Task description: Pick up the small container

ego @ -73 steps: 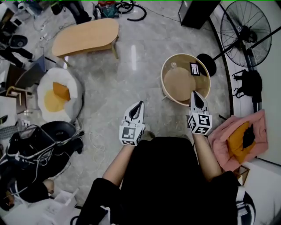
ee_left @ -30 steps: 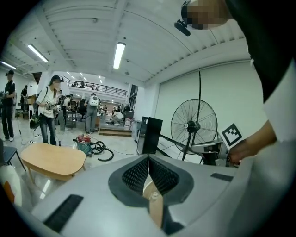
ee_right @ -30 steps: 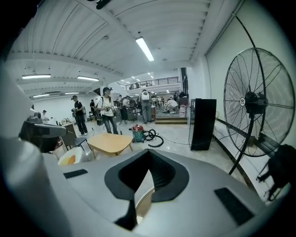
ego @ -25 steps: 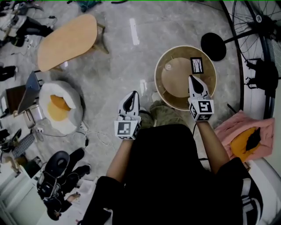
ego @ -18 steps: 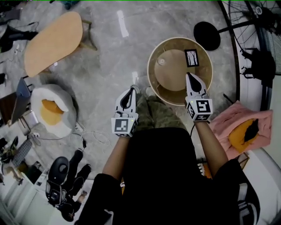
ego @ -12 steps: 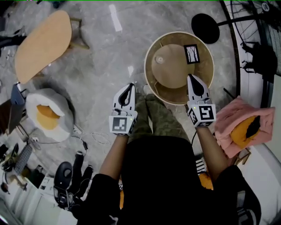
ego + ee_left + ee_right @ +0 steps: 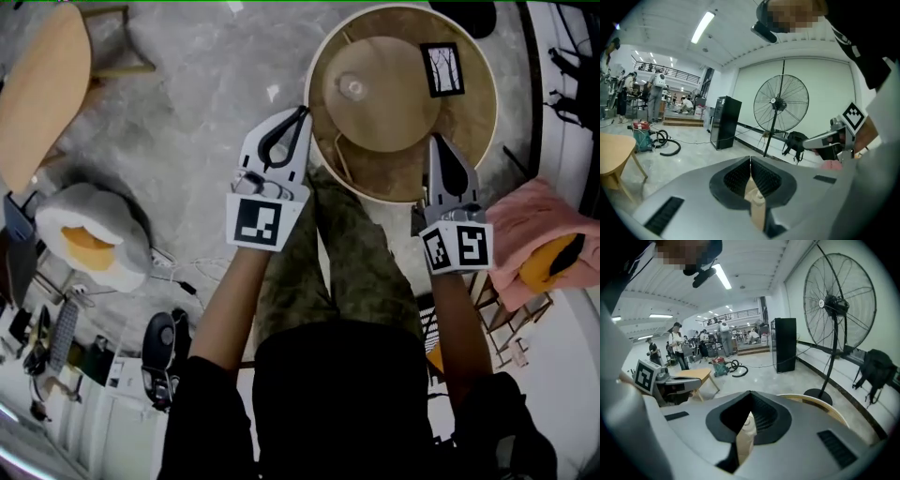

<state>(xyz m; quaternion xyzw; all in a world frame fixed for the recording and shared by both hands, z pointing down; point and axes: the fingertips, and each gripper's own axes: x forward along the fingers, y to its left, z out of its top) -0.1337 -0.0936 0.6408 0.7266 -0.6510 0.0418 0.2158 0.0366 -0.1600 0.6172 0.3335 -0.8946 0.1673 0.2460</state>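
At the round tan wooden table's [image 7: 386,180] rim, left gripper [image 7: 301,112] and right gripper [image 7: 435,141] had jaws pressed together, empty, forearms stretched forward either side of the small clear lidded container [image 7: 352,87].

Round wooden table with raised rim [image 7: 380,185], upper centre: the rim blocks side entry, top is open. Inside, small pale lidded container [image 7: 352,87] and black-framed picture [image 7: 442,69] sit well apart, bare wood between. Camouflage-trousered leg [image 7: 347,253] crowds the lower rim, possibly touching. Grey stone floor [image 7: 187,112], upper left, is free.
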